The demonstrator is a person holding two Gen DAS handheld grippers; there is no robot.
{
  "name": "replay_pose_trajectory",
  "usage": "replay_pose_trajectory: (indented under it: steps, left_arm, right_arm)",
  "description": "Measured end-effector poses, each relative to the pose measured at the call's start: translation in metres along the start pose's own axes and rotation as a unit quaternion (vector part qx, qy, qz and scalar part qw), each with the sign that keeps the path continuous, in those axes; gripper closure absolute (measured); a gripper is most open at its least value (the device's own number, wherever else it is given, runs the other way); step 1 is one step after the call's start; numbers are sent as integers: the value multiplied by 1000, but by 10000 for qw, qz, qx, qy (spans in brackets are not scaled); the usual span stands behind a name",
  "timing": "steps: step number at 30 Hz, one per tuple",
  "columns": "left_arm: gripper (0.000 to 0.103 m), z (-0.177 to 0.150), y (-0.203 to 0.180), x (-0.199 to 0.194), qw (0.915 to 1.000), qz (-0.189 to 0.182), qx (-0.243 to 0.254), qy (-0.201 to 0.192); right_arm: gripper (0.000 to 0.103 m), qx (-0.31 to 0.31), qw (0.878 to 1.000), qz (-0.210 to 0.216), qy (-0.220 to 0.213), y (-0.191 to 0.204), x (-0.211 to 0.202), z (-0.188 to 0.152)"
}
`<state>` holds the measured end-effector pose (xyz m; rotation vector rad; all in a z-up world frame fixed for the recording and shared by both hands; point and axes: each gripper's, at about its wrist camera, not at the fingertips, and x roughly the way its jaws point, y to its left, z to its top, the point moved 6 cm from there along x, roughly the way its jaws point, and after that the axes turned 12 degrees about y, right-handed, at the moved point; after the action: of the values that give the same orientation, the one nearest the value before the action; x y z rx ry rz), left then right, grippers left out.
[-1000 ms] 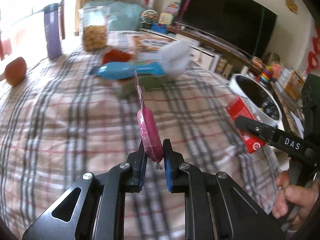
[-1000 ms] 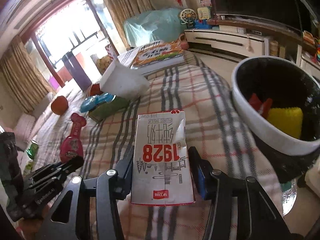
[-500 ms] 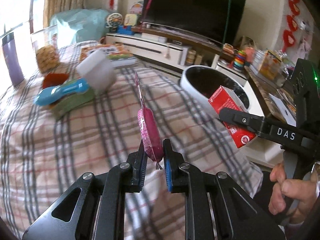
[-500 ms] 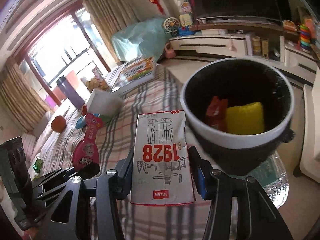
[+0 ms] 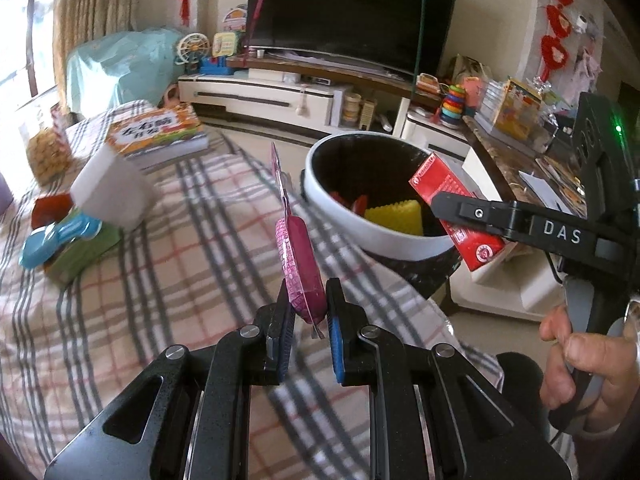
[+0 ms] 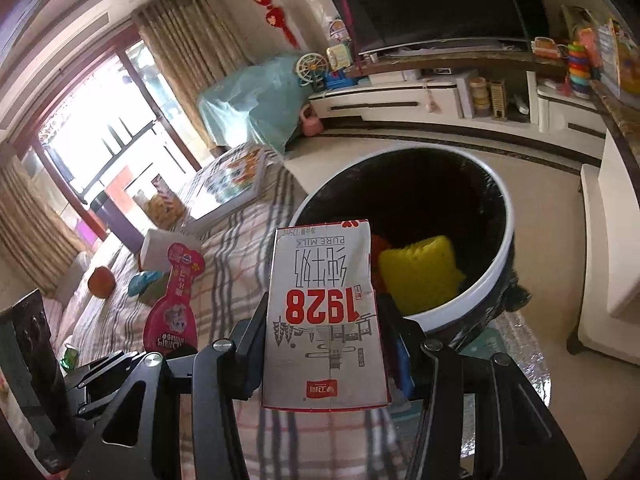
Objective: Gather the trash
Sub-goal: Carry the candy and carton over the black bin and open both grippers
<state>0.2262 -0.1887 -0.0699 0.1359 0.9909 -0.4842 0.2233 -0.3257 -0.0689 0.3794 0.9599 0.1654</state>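
The left gripper [image 5: 308,332] is clamped on the lower end of a flat pink plastic blister pack [image 5: 298,264], which stands edge-on and upright between the two pads at the centre of the left wrist view. Seen from the side, in the lower left of the right wrist view, the same pack shows its bottle-shaped outline and printed face.

The right gripper [image 6: 326,340] grips a white-and-red rectangular milk carton [image 6: 326,316] by its side panels, print upside down to the camera, so the carton's far end points forward toward the bin. In the left wrist view the carton's red side sits at right of centre, over the near rim of the round white-rimmed waste bin with a black liner [image 5: 384,236].

That bin stands on the floor just beside the edge of the checked tablecloth [image 5: 160,280], and it holds a yellow ridged sponge-like piece [image 6: 418,276] and some red scraps. Both items look carried high and forward so they can drop straight into the opening; the carton seems nearer release, though the fisheye makes it hard to say whether it is fully past the rim.

Toward the left of the left wrist view, a white box [image 5: 114,192], a blue-and-green package [image 5: 66,248] and a colourful book [image 5: 160,136] lie on the cloth.
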Motion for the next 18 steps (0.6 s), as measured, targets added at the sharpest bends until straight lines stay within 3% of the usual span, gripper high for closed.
replay_pose_trajectory:
  steps: [18]
  left_arm:
    - [89,47,-41,22,9989,-208,422,21]
  right_arm:
    - [52,265,9995,-194,-29,-47,2,37]
